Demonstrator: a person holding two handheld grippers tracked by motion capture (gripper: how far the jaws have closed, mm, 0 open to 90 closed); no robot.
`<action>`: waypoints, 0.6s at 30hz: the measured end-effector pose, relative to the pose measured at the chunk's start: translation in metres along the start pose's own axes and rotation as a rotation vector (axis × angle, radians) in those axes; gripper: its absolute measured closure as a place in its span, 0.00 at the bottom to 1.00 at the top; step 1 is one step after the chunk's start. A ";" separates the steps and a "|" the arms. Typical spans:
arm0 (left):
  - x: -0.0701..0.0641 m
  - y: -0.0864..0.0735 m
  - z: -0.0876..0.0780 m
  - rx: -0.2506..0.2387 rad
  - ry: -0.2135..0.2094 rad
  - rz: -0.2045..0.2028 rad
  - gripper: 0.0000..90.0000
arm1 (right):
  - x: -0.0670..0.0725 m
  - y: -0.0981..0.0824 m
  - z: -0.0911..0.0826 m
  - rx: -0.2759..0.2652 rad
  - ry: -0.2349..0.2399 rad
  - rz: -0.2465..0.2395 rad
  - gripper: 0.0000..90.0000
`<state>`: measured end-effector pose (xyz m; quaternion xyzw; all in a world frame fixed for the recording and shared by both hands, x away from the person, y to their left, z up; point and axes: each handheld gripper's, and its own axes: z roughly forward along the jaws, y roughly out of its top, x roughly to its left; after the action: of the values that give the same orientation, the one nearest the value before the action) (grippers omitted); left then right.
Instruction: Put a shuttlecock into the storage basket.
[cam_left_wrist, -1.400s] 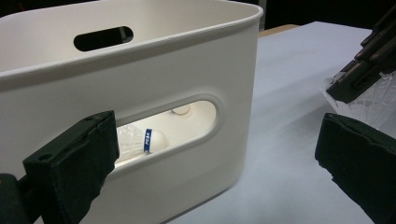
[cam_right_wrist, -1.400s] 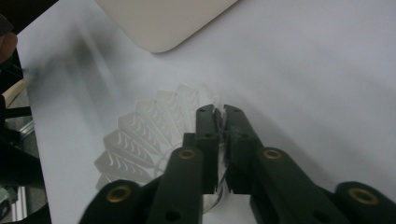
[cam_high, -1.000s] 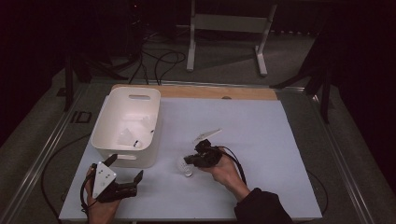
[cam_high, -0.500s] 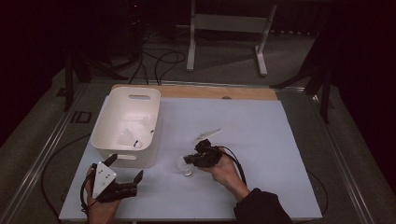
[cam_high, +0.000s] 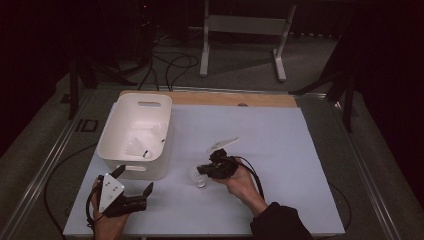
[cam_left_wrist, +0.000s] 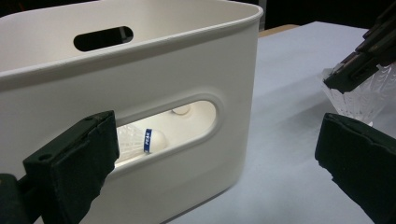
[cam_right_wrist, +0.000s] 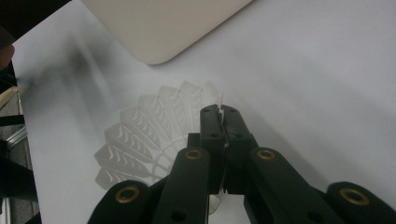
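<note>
Jaws of the right gripper (cam_right_wrist: 223, 122) are pressed together on the edge of a shuttlecock's (cam_right_wrist: 149, 140) white skirt, pinching a thin bit of feather between the pads, while the left gripper (cam_high: 134, 186) rests with its jaws spread wide and nothing between them. Compared with the two earlier high views, nothing has shifted: both hands sit where they were, and the shuttlecock (cam_high: 198, 176) stays on the tabletop (cam_high: 280, 150) just in front of the bin (cam_high: 131, 166), near its right corner. That stillness suggests the grip has been taken and the lift has not yet begun. Inside the bin, other shuttlecocks (cam_high: 136, 147) already lie on the floor; one (cam_left_wrist: 140, 141) with a blue band shows through the handle slot in the left gripper view. The work in hand looks like gathering shuttlecocks into the bin, and this one is probably next. The hold is on the flimsy skirt rim only, so the shuttlecock could swing or slip once raised. It must be carried up over the bin's wall and let go above the open interior.
</note>
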<state>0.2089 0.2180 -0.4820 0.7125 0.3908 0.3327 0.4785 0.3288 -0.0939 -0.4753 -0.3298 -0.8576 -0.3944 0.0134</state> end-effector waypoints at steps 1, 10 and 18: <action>0.000 0.000 0.000 0.000 0.000 0.000 0.00 | 0.000 0.000 0.000 -0.003 0.000 0.002 1.00; 0.000 0.000 0.000 0.001 0.000 0.000 0.00 | -0.002 0.001 -0.004 -0.027 -0.013 0.010 1.00; 0.000 0.000 0.000 0.001 -0.001 0.001 0.00 | -0.003 0.003 -0.008 -0.048 -0.027 0.013 1.00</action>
<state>0.2088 0.2176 -0.4820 0.7130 0.3904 0.3325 0.4781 0.3307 -0.0996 -0.4691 -0.3410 -0.8457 -0.4104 -0.0036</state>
